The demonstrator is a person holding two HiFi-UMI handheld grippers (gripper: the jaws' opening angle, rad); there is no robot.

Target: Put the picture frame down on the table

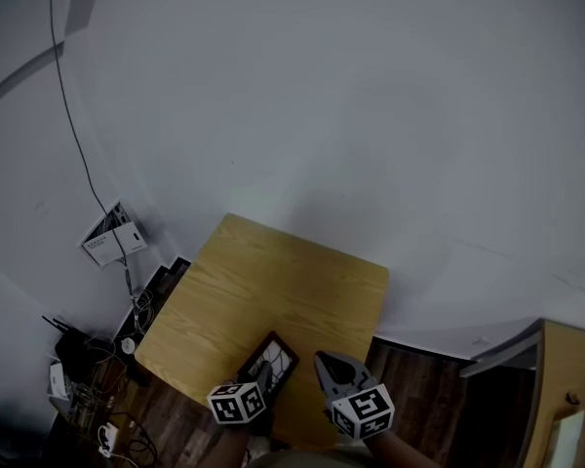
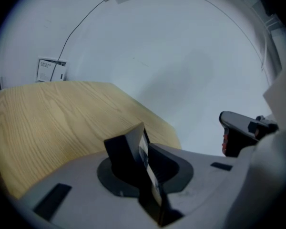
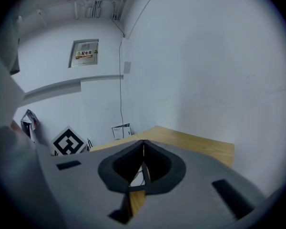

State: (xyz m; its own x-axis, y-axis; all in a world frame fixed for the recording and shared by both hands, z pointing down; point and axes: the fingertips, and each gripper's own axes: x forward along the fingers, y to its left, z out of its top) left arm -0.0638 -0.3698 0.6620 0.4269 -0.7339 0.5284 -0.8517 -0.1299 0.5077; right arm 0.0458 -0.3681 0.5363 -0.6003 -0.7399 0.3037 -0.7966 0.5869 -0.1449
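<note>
The surface (image 1: pixel 273 281) is a light-wood top with plain grain, standing on a dark plank floor (image 1: pixel 424 383) against a white wall (image 1: pixel 370 115). The picture frame (image 1: pixel 271 361) is tilted over its near edge; whether it touches the wood is unclear.

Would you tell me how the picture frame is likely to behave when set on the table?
Probably stiff: the picture frame looks flat though the left gripper pinches only one edge. Thin and flat, it should not roll, but could slide on the smooth table. Its front may be fragile glass.
</note>
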